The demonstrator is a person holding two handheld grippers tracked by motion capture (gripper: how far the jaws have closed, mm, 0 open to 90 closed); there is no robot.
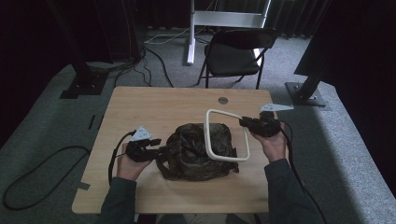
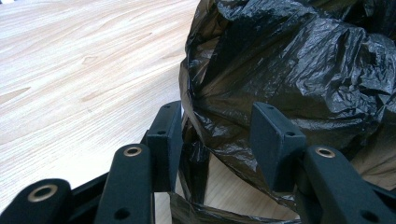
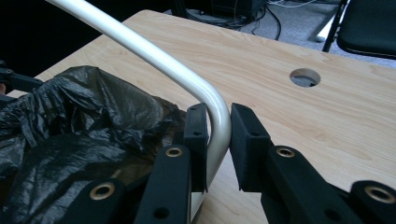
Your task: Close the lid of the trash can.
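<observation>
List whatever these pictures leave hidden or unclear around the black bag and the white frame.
- Bag's contents: high view, opaque plastic hides them.
- White frame's lower part: right gripper view, the jaws cover it.
- Left gripper's grip: left gripper view, folds hide whether both pads press plastic.

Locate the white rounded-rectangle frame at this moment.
In the high view the white rounded-rectangle frame stands right of centre, over the crumpled black plastic bag, its right edge clamped by the right gripper.

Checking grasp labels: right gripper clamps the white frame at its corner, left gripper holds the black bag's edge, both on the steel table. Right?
Not quite: the table is light wood, per the high view. The rest holds: right gripper on the white frame, left gripper at the black bag.
</observation>
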